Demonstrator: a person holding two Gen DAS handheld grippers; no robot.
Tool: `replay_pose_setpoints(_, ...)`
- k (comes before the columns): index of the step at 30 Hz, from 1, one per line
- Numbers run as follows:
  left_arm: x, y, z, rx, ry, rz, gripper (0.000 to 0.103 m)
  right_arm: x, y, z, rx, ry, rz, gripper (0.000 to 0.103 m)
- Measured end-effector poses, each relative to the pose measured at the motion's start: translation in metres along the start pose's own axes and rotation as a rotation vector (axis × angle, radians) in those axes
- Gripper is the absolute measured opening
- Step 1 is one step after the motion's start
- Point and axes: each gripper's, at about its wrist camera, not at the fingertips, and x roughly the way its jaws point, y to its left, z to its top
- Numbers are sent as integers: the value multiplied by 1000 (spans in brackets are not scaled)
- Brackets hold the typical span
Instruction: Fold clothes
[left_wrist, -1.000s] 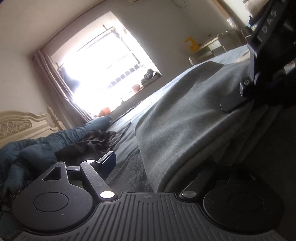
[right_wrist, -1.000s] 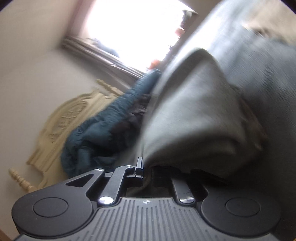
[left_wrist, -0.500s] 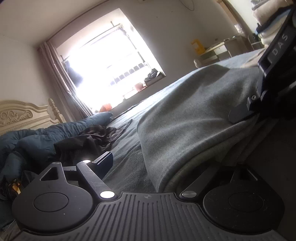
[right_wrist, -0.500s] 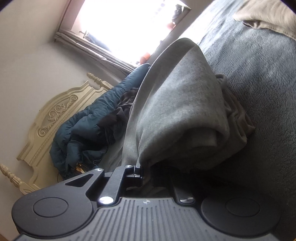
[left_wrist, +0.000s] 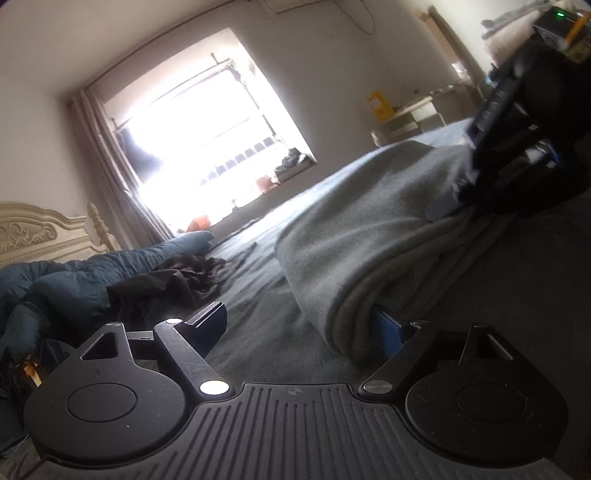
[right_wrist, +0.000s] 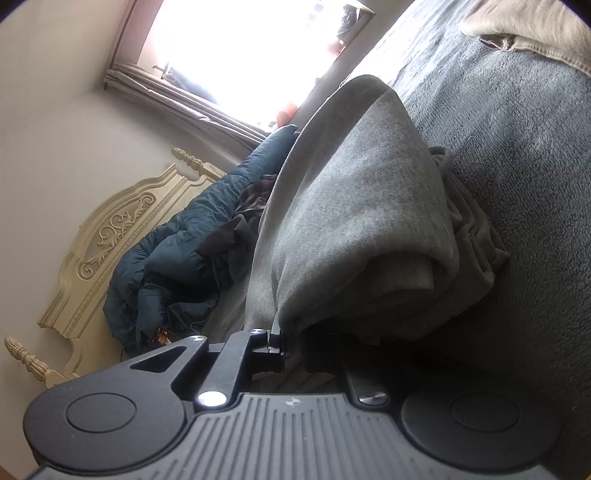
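In the left wrist view our left gripper (left_wrist: 299, 325) fills the bottom of the frame with its jaws spread wide. The left finger (left_wrist: 207, 319) stands free over the dark grey bedspread (left_wrist: 258, 332). The blue pad of the right finger (left_wrist: 388, 330) sits right at the near corner of the grey garment (left_wrist: 369, 229), whose folded edge hangs in front of it; we cannot tell whether the pad touches the cloth. Nothing is pinched between the two fingers.

The grey garment lies folded in layers on the bed, running from the lower centre of that frame toward the upper right. At the right edge of the same frame we see our right gripper (left_wrist: 461, 199), somewhat blurred, with a finger laid against the garment's far corner.

In the right wrist view the right gripper (right_wrist: 291, 343) shows its jaws drawn nearly together at lower centre, clamped on an edge of the grey garment (right_wrist: 369, 206). From that pinch the cloth rises and spreads through the middle of the frame, its stacked folds bunched toward the right.

At the left of both views a dark blue quilt (right_wrist: 177, 254) lies heaped against the cream carved headboard (right_wrist: 110, 236), with a black garment (left_wrist: 166, 284) crumpled beside it. A bright window (left_wrist: 207, 140) fills the upper left of the left wrist view.
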Motion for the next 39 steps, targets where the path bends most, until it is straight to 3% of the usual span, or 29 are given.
replay_pose_setpoints(3,9,0,5,-16,-18,-1,85,0,2,-1,-5,-4,-6,9)
replay_pose_setpoints(6,17,-11,-3,30,-27,29,88,0,2,-1,-5,-4,-9,9)
replay_pose_setpoints(9,20,-16,-7,54,-44,68,98,0,2,-2,-7,-4,-12,9)
replay_pose_setpoints(18,-12,3,-9,7,-51,-9,93,-2,-4,0,4,-5,-1,9)
replay_pose_setpoints(22,0,7,-15,-14,-13,10,94,-1,-4,0,5,-4,-1,9)
replay_pose_setpoints(26,7,5,-12,24,-30,85,98,-1,-3,0,-2,-1,-3,9)
replay_pose_setpoints(29,12,5,-11,-7,-11,121,101,1,-2,-1,2,0,-1,9)
replay_pose_setpoints(33,-7,7,-18,12,-1,76,98,-2,-3,0,-4,3,-4,9)
replay_pose_setpoints(39,-32,56,-12,-170,27,28,94,-14,-6,6,-26,30,13,16)
